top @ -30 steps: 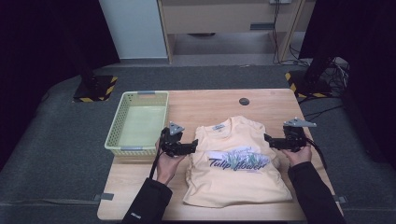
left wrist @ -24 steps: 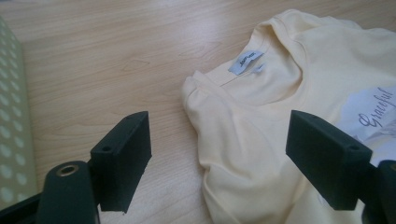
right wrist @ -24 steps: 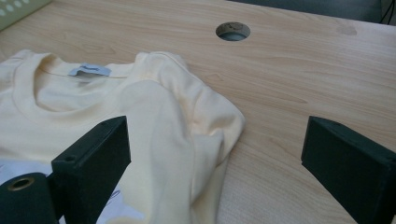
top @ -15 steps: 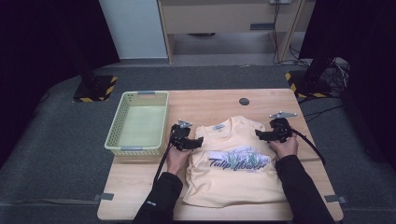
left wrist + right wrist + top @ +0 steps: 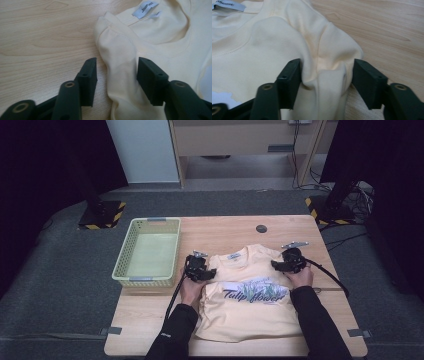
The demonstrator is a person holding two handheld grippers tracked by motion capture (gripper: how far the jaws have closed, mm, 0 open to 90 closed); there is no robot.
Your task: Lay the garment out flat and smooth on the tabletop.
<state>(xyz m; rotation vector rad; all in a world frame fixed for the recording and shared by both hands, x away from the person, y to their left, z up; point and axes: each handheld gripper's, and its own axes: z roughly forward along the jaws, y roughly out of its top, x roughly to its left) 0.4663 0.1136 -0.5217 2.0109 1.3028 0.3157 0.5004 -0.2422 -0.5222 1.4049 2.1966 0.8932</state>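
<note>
A: What are the fingers doing at each shoulder?

B: The left gripper (image 5: 116,72) has just been closing; its fingers (image 5: 87,80) are standing half-narrowed astride the shoulder fold of the yellow T-shirt (image 5: 252,295), one on bare wood, neither clearly pressing yet. The right gripper (image 5: 325,80) has likewise been closing, and its fingers (image 5: 289,80) are bunching the other shoulder fold between them.

A: And where is the shirt lying?

B: It is lying flat, print upward, on the wooden table (image 5: 225,227), collar pointing away from the person. A green basket (image 5: 147,252) is sitting beside the left hand (image 5: 191,290).
</note>
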